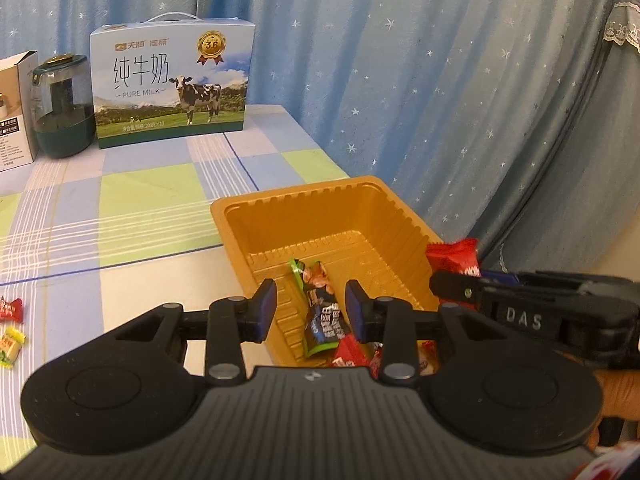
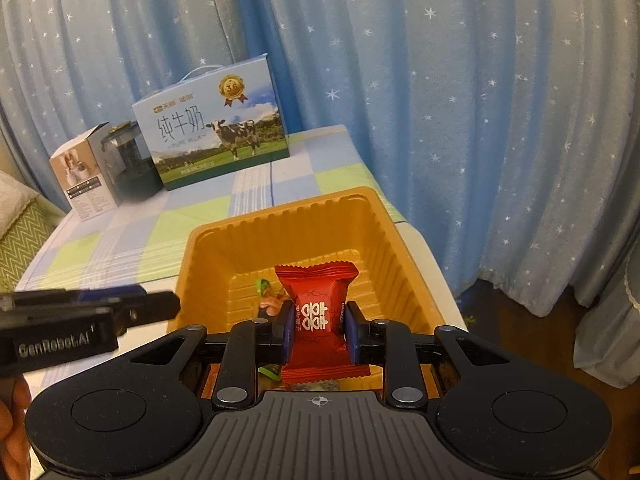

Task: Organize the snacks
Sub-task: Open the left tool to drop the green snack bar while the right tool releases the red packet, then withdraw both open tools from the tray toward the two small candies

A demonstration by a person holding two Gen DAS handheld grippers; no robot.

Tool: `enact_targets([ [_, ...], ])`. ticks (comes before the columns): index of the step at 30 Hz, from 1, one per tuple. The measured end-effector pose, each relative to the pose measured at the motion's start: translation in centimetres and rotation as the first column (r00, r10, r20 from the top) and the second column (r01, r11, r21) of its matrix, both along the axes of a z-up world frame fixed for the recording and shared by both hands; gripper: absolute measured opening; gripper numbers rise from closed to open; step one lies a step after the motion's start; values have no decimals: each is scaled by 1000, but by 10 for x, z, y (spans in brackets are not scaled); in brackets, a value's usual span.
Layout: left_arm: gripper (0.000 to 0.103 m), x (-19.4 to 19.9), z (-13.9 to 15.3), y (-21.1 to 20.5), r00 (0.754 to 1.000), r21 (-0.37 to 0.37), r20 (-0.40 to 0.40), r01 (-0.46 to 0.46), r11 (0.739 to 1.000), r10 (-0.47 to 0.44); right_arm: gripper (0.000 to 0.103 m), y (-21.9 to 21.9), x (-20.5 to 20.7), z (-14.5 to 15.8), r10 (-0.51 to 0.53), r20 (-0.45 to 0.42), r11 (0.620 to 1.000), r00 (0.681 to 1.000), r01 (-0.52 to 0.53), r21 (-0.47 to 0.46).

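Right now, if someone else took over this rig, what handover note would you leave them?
Left tongs: open, empty, above the gold plastic tray; a long green-and-dark snack bar lies in the tray below them.
Right tongs: shut on a red square candy packet, held over the tray.
Done: the bar and some red-wrapped pieces at the tray's near end.
Left: release the red packet into the tray, then collect the small red candy and yellow candy lying on the checked tablecloth at the left.
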State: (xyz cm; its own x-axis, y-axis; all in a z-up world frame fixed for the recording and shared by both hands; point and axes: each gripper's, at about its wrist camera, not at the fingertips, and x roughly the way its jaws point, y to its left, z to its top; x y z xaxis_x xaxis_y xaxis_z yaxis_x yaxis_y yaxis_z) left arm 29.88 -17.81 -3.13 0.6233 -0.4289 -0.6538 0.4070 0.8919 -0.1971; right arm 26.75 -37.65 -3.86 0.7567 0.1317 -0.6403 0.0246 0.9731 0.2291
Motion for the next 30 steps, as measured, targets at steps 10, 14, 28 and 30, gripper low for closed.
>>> enact_targets([
  [10, 34, -3, 0, 13, 1000, 0, -6, -10, 1000, 10, 39, 8, 13, 2, -7, 33, 999, 999, 6, 44],
  [14, 36, -5, -2, 19, 1000, -3, -13, -16, 1000, 16, 60, 3, 12, 1, -27, 37, 996, 999, 23, 86],
  [28, 39, -35, 1, 33, 999, -4, -26, -41, 999, 41, 60, 0, -31, 14, -51, 29, 996, 998, 49, 76],
  [30, 41, -41, 4, 36, 999, -3, -24, -47, 999, 47, 60, 3, -38, 19, -46, 33, 996, 998, 44, 77],
])
